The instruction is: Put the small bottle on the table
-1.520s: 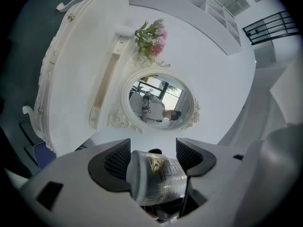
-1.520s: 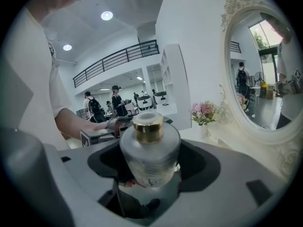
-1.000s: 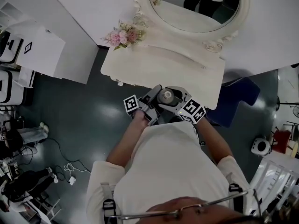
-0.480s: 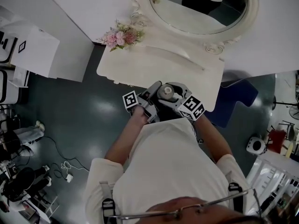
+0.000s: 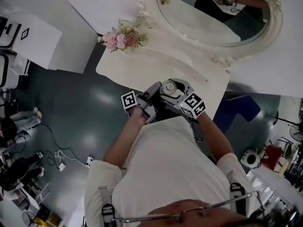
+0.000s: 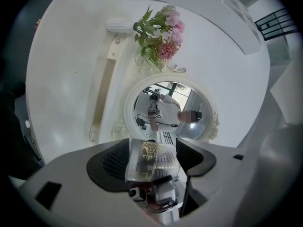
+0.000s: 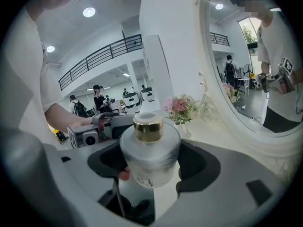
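Observation:
My right gripper (image 7: 149, 161) is shut on a frosted round bottle (image 7: 148, 159) with a gold cap, held upright. From the head view that bottle (image 5: 168, 88) hangs over the near edge of the white dressing table (image 5: 142, 66). My left gripper (image 6: 150, 159) is shut on a small clear bottle (image 6: 149, 158) with gold print and faces the oval mirror (image 6: 165, 111). In the head view the left gripper (image 5: 154, 92) sits right beside the right gripper (image 5: 174, 86), both in front of the person's chest.
Pink flowers (image 5: 121, 38) stand at the table's far left corner. The oval mirror (image 5: 215, 18) rises behind the table. A dark blue stool (image 5: 237, 111) is right of the table, and white cabinets (image 5: 33, 40) stand to the left. Cables lie on the dark floor (image 5: 90, 122).
The head view has tilted, so more of the mirror shows. Both grippers stay together at the table's near edge, holding what they held.

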`<state>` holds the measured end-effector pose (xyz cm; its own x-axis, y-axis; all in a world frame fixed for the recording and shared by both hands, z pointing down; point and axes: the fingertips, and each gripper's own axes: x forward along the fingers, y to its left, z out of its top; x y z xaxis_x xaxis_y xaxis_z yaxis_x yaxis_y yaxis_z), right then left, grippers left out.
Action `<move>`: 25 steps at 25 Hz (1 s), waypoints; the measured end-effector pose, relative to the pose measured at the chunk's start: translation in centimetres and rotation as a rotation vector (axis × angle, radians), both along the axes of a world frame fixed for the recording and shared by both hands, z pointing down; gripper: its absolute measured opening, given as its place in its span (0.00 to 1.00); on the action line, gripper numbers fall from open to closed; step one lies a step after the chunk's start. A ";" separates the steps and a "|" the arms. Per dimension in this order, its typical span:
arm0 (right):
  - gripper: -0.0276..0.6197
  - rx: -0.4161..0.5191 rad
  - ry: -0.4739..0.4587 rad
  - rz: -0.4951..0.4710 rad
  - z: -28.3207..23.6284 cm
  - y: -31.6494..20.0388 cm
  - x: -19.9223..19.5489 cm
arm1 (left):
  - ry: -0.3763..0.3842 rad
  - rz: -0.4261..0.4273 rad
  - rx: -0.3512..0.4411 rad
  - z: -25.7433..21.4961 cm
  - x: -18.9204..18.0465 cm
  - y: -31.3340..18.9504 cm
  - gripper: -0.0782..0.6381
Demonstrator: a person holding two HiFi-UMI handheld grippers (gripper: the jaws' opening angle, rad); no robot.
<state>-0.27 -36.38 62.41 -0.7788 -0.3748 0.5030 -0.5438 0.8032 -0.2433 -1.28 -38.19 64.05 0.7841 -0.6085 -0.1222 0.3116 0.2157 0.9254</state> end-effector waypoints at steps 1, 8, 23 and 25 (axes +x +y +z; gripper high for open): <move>0.57 -0.006 -0.007 -0.002 0.3 -0.6 0.3 | -0.008 -0.005 -0.006 0.3 0.1 -0.2 0.53; 0.57 -0.014 -0.012 0.004 3.4 -5.1 2.0 | -0.045 -0.044 -0.050 2.6 0.1 -1.8 0.53; 0.57 -0.043 0.111 0.140 17.2 -10.8 6.1 | -0.120 -0.116 -0.147 6.5 -0.4 -4.1 0.53; 0.57 -0.058 0.133 0.141 19.1 -11.0 6.3 | -0.124 -0.122 -0.154 7.0 -0.3 -4.1 0.53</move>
<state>6.01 -47.35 81.50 -0.6457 -0.4430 0.6219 -0.6806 0.7032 -0.2057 -1.60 -42.30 71.01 0.7069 -0.7036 0.0722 0.2299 0.3251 0.9173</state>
